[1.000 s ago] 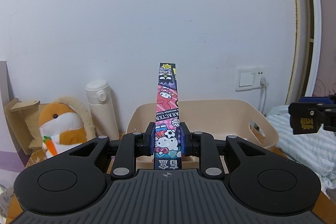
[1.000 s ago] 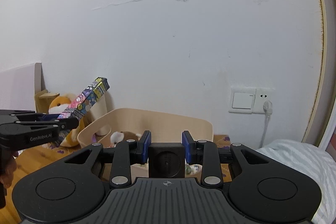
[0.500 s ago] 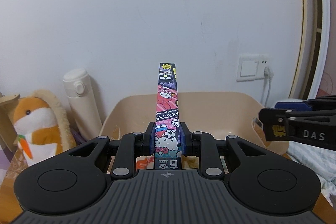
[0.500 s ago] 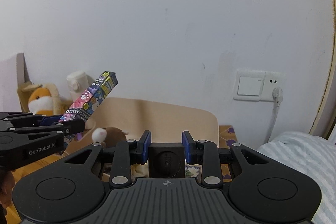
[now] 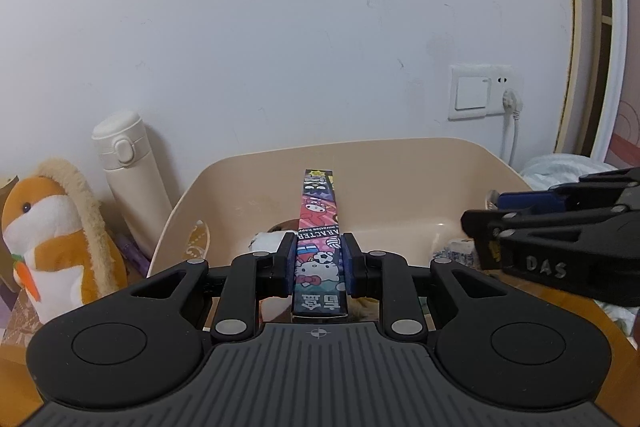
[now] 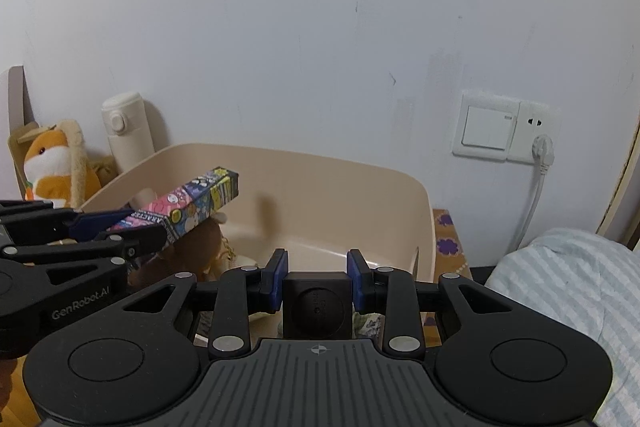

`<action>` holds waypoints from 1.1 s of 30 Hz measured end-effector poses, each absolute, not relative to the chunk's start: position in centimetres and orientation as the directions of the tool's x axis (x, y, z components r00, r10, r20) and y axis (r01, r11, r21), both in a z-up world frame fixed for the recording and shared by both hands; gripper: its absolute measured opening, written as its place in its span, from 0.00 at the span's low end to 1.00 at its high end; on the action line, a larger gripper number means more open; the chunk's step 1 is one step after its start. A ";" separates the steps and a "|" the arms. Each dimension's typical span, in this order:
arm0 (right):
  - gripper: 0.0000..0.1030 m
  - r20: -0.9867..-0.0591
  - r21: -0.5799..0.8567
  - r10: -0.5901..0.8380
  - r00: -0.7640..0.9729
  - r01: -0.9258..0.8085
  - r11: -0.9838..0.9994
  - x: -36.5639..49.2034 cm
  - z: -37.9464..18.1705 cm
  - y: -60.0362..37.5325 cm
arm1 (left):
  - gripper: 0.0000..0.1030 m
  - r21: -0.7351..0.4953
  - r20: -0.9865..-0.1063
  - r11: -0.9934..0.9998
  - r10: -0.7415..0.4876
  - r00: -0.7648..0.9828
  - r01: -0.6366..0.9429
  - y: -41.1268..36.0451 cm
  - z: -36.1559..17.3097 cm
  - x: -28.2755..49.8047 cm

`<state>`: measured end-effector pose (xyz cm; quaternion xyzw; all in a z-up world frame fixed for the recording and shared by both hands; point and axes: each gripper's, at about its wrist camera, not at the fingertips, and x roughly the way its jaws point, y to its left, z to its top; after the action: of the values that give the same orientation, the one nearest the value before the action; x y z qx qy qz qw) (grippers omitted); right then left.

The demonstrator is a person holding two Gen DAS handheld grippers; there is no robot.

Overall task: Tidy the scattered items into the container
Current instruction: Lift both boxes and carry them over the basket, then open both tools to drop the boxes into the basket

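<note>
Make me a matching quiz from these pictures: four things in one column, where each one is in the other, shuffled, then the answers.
Things:
1. cartoon box
2. black cube
3. white bottle
4. plug

Places:
A. in the wall socket
B. in the right gripper
C. standing by the wall, left of the beige tub
D. in the left gripper

Pairs: 1-D, 2-B, 3-C, 4-A

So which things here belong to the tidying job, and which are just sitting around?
Part of the job:
- long cartoon-printed box, held in the left tongs
- black cube, held in the right tongs
- beige tub, already holding items

Just lying about:
- hamster plush
- cream flask
- wall switch and socket
- striped bedding
</note>
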<state>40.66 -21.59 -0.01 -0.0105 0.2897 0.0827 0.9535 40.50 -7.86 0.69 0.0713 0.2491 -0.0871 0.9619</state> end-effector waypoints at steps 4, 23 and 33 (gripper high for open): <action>0.28 -0.568 0.013 0.139 0.811 -0.160 0.987 40.9 -0.6 -21.4 | 0.22 0.097 -0.500 0.973 -0.136 0.855 0.211 -8.2 0.6 40.5; 0.75 -0.517 0.065 0.161 0.841 -0.149 0.987 36.9 0.8 -23.3 | 0.80 0.034 -0.467 0.984 -0.141 0.873 0.177 -5.2 2.1 36.8; 0.85 -0.476 0.058 0.184 0.860 -0.178 0.982 31.9 1.4 -23.2 | 0.81 -0.001 -0.460 0.989 -0.129 0.879 0.145 -1.7 0.8 32.7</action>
<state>31.95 -23.17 1.42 0.0061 0.2476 0.0939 0.9643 32.65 -1.74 0.79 0.0166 0.2359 -0.0708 0.9690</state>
